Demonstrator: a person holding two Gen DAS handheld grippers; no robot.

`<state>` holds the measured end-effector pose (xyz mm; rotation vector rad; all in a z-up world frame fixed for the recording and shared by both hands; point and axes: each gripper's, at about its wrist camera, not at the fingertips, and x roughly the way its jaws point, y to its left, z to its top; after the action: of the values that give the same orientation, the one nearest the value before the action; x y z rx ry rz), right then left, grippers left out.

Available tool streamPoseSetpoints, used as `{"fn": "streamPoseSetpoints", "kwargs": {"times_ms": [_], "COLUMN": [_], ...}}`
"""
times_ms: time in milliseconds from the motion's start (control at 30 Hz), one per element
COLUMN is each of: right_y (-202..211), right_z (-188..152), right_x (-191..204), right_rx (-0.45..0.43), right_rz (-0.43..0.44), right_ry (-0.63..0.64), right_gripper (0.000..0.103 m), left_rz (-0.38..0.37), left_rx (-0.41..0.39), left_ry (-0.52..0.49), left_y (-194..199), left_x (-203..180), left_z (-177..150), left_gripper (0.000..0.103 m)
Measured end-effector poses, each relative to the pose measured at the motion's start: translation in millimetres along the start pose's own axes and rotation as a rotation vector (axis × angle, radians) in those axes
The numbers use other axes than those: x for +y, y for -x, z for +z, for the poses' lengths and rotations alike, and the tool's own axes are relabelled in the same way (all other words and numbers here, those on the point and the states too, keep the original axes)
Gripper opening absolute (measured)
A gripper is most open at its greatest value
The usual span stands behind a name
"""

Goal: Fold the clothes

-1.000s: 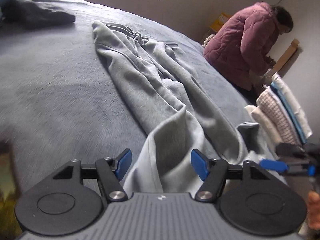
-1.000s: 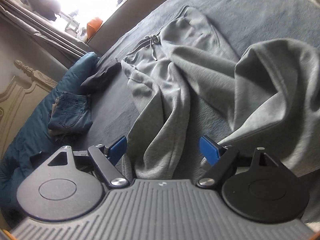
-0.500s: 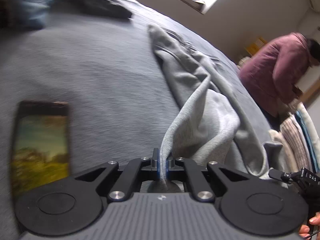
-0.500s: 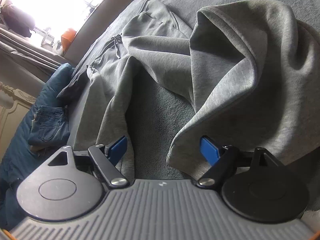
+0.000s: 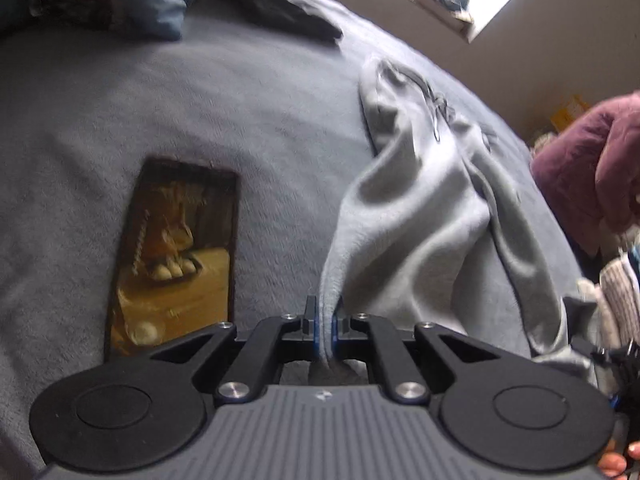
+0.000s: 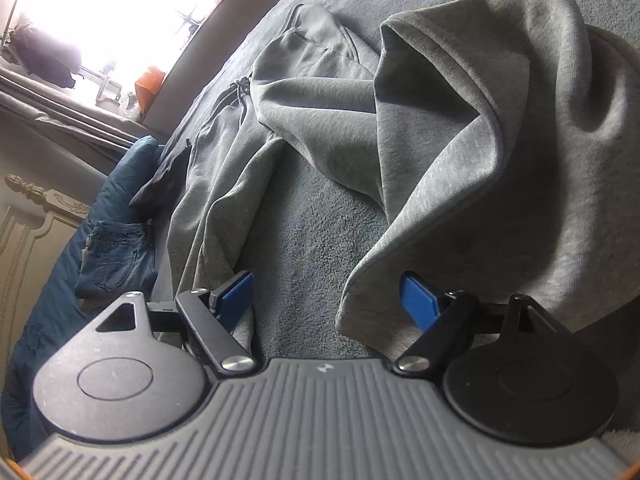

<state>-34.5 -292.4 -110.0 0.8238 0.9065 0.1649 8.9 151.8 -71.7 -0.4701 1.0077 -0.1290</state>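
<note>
Grey sweatpants spread lengthwise on grey blanket, waistband and drawstring at far end, legs running back toward both grippers. One leg end pinched in left gripper: blue pads pressed together on fabric edge, cloth pulled up from the jaws into a raised fold, small tail of fabric hanging behind the pads. Rest of that leg draped and creased, not flat. Right wrist view: same sweatpants, one leg bunched into a tall hump on the right, other leg lying long on the left toward waistband. Right gripper with jaws spread wide, blue pads well apart, nothing clamped; hem of humped leg lying between and just in front of the pads, right pad close beside cloth, contact not clear. Bare blanket showing between the two legs. Phone flat on blanket left of left gripper, screen lit, well apart from pants. Dark garment at far end of bed. Folded jeans on blue pillow or quilt by ornate headboard. Bright window beyond bed. Person in maroon quilted jacket at right edge, bent over. Stack of folded textiles at bed edge near that person. Fingertips at lower right corner of left view.
</note>
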Motion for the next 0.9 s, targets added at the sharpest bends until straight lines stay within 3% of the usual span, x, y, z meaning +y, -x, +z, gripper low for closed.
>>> {"fn": "streamPoseSetpoints", "kwargs": {"times_ms": [133,267,333,400,533,567,633,800,900], "right_y": [0.7,-0.7,-1.2,-0.9,-2.8,-4.0,-5.5,-6.0,-8.1], "right_z": [1.7,1.6,0.5,-0.3,-0.9,-0.7,-1.5,-5.6,-7.9], "right_x": [-2.4,-0.9,0.5,1.3,2.1,2.4,3.8,9.8,13.8], "right_rx": [0.002,0.005,0.006,0.006,0.012,0.016,0.022,0.026,0.032], "right_rz": [0.019,0.032,0.033,0.033,0.025,0.022,0.019,0.007,0.008], "right_ry": [-0.019,-0.019,-0.013,-0.003,0.006,0.007,0.013,0.044,0.059], "right_gripper": [0.080,0.080,0.080,0.080,0.080,0.080,0.080,0.080,0.080], "left_rz": [-0.006,-0.016,-0.046,-0.093,-0.175,-0.189,-0.207,-0.172,-0.087], "left_rx": [0.071,0.110,0.132,0.169,0.184,0.176,0.151,-0.004,-0.072], "left_ry": [-0.054,-0.031,-0.025,-0.015,-0.095,-0.112,-0.126,-0.154,-0.185], "left_y": [0.3,-7.2,-11.7,-16.7,-11.6,-7.2,5.6,51.0,64.8], "left_x": [-7.2,-3.9,-4.6,-6.4,-18.5,-18.9,-14.3,5.0,9.4], "left_z": [-19.6,-37.7,-45.8,-53.5,-63.4,-64.0,-62.8,-53.6,-45.9], "left_gripper": [0.041,0.039,0.025,0.019,0.021,0.024,0.050,0.070,0.072]}}
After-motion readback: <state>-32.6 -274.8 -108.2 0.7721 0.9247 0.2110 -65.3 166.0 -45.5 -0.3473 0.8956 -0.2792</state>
